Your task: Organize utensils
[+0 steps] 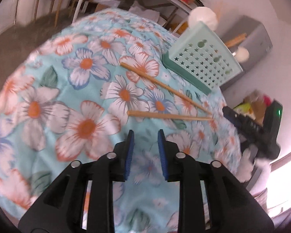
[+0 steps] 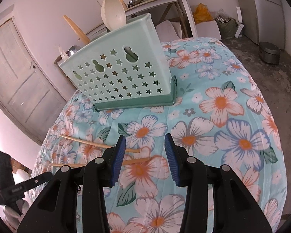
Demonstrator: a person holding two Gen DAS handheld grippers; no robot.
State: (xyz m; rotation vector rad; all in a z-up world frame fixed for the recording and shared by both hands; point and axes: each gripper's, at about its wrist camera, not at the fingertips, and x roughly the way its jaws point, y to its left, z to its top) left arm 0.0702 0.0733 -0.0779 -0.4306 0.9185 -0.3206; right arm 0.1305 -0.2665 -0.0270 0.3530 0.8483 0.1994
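Two wooden chopsticks lie on the floral cloth: one (image 1: 164,86) slants toward the holder, the other (image 1: 168,115) lies just beyond my left gripper (image 1: 145,134), which is open and empty. A mint green utensil holder (image 1: 201,62) with star holes stands behind them, holding a white ladle (image 1: 202,17) and wooden handles. In the right wrist view the holder (image 2: 122,71) stands ahead, and both chopsticks (image 2: 83,141) lie left of my right gripper (image 2: 144,141), which is open and empty, partly hidden by its left finger. The ladle (image 2: 113,12) sticks up from the holder.
The table has a light blue floral cloth (image 1: 67,97). The right gripper's body (image 1: 252,130) shows at the table's right edge in the left wrist view. A door (image 2: 19,73), a shelf table (image 2: 161,0) and a metal pot (image 2: 269,52) on the floor surround the table.
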